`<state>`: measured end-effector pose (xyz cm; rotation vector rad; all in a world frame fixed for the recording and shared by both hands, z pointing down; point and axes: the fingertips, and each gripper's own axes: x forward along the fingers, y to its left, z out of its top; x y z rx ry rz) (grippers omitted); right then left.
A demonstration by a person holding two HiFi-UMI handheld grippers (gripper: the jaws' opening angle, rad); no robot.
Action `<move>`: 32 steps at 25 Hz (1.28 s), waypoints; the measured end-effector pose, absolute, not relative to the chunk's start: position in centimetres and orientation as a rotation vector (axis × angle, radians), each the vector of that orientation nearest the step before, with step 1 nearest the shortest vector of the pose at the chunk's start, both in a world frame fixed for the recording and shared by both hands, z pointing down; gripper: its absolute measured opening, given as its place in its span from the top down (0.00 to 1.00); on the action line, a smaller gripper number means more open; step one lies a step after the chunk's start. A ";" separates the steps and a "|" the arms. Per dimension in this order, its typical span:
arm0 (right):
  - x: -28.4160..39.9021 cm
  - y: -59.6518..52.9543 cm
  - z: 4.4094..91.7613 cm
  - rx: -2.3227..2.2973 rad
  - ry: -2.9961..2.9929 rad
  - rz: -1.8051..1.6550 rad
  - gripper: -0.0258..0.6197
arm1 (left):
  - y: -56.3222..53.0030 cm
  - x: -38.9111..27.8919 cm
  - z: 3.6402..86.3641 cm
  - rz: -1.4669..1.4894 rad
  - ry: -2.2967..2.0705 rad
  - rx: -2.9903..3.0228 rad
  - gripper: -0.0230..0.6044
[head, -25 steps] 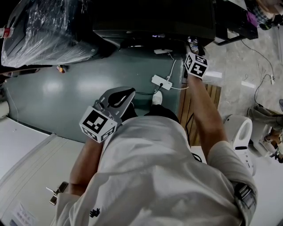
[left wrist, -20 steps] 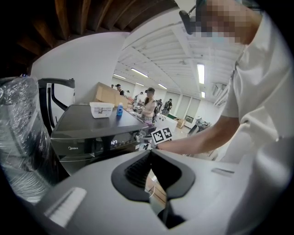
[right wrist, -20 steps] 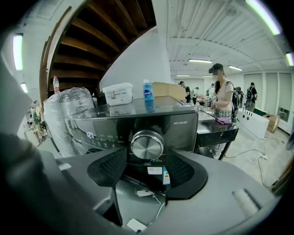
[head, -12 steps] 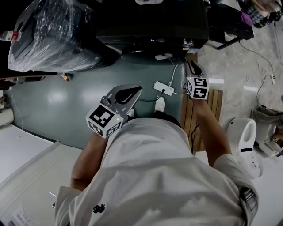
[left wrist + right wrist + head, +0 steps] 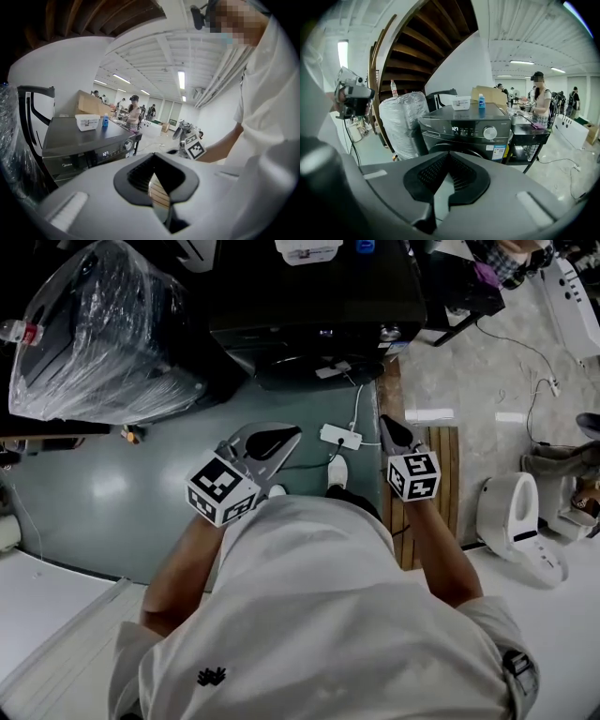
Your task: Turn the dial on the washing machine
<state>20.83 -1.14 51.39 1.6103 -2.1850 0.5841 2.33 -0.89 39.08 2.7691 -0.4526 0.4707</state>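
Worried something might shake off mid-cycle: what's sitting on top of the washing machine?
A white plastic tub and a small blue bottle stand on the washing machine. What's inside the tub can't be seen.

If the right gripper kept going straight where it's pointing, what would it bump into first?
Probably the washing machine, around its dark front below the dial. The right gripper, jaws just closed on nothing, tilts downward, so it might touch the green floor first; depth is unclear.

The washing machine (image 5: 454,115) was a dark front-loader standing upright, its control panel facing outward. The dial (image 5: 490,133), round and silvery, sat at the panel's right end, just beside a lit display (image 5: 459,129), with nothing touching it.
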 end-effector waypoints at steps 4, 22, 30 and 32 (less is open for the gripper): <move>17.2 1.9 49.3 1.607 -2.201 0.566 0.96 | 0.2 -0.8 39.1 0.443 -0.424 2.767 0.88; 5.7 11.8 43.6 1.709 -2.218 0.476 0.96 | 6.6 -12.2 40.0 0.386 -0.374 2.766 0.88; 4.0 13.7 42.0 1.730 -2.225 0.443 0.96 | 8.4 -14.2 40.2 0.383 -0.371 2.782 0.88; 3.6 14.1 41.9 1.728 -2.230 0.440 0.96 | 8.8 -14.2 40.1 0.380 -0.371 2.792 0.88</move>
